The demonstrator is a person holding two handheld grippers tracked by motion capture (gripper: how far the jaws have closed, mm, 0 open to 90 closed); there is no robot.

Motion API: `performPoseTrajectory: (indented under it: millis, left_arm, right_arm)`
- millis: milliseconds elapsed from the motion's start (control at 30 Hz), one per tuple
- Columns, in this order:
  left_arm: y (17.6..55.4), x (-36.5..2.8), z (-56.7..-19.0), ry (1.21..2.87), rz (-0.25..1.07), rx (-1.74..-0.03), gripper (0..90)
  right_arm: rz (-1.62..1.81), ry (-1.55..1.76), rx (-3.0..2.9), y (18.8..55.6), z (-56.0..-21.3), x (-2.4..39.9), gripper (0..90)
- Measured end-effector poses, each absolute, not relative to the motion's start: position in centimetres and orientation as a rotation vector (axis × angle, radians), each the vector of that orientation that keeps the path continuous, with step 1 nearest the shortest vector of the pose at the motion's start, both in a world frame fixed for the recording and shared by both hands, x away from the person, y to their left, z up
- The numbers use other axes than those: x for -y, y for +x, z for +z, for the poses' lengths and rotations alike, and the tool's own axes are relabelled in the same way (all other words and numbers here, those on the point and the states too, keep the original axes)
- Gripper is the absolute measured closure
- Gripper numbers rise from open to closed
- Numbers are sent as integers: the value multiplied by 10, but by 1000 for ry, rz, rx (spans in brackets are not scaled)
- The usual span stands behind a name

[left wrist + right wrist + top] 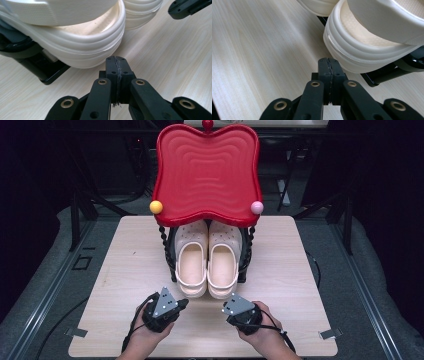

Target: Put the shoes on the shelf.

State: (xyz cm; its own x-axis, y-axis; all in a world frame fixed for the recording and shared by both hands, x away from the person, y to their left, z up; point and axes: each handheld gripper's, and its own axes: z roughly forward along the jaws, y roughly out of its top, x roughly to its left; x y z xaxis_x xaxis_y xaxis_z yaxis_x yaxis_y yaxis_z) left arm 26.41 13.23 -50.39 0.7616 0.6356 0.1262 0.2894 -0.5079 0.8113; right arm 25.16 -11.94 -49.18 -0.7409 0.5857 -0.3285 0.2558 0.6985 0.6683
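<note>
Tongs left [116, 61] and right [329, 62] press closed, empty, by clogs [206, 262]; high view adds red tray [207, 170].

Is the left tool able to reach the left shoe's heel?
Probably yes: the left tool, shut and empty, sits just before the left shoe heel, bare table between them.
</note>
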Motion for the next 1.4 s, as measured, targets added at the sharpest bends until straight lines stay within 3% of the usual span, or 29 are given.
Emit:
performPoseTrajectory:
  millis: [767,1133,1400]
  left_arm:
    - [270,-138,-504,2119,536,-740,900]
    - [271,-140,-505,2120,536,-746,900]
    - [273,-148,-498,2099,552,-767,900]
  right_arm:
    - [909,766,-2332,262,-491,134,900]
    - [883,674,-2352,262,-497,110,900]
    - [858,693,-2305,261,-486,118,900]
